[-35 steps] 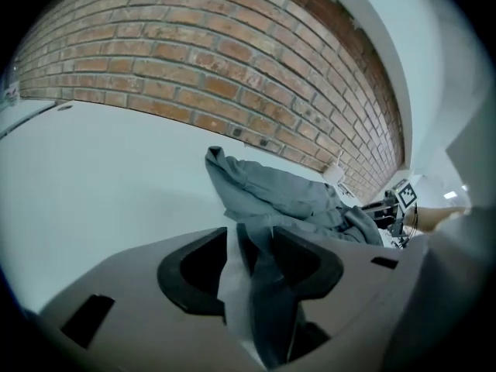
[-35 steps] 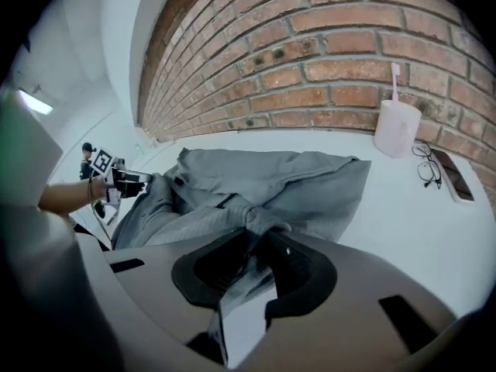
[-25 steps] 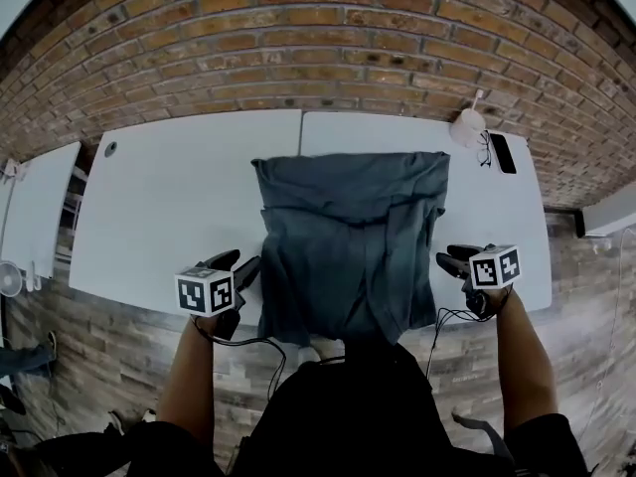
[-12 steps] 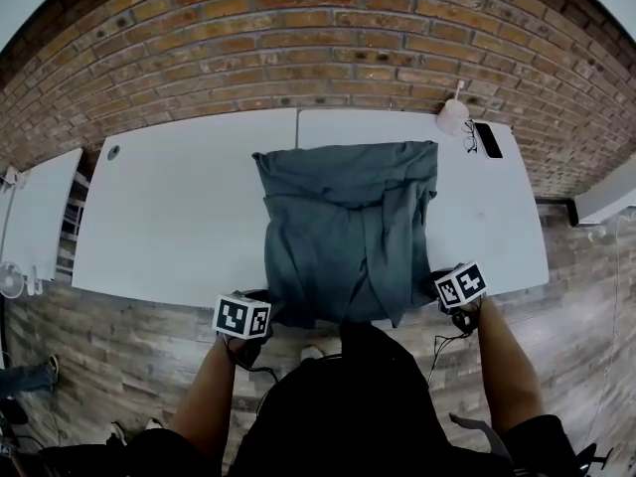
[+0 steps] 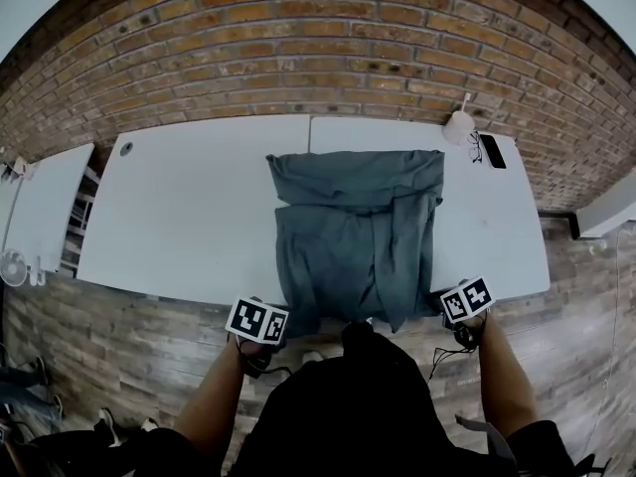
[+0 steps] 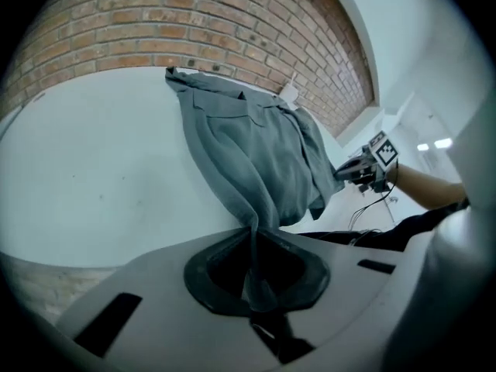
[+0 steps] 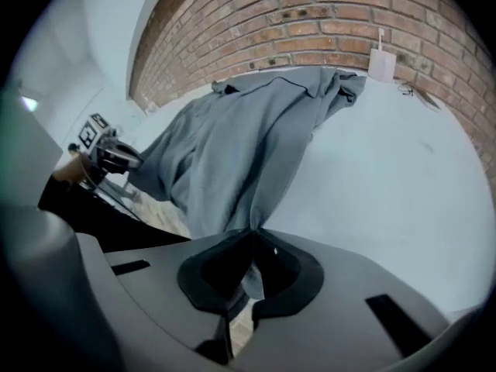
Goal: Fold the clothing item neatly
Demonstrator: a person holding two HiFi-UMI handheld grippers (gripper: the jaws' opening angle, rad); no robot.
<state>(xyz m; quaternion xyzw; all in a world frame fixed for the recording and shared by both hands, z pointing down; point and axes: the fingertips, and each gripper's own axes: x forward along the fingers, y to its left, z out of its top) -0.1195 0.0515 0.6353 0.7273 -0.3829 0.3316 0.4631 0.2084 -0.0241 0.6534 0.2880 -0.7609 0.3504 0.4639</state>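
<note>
A grey-green garment lies spread on the white table, its near hem hanging over the front edge. My left gripper is at the hem's near left corner, and the left gripper view shows its jaws closed on a pinch of the garment. My right gripper is at the near right corner. Its jaws are closing, and the garment's cloth is pinched between them in the right gripper view. Each gripper view also shows the other gripper, the right gripper and the left gripper.
A small white lamp, glasses and a dark phone lie at the table's far right. A brick wall runs behind. A second white table stands at the left. Wooden floor lies below the front edge.
Both grippers came in from beside the garment to its near hem corners. Their jaws, open a second ago, have closed on the cloth.
</note>
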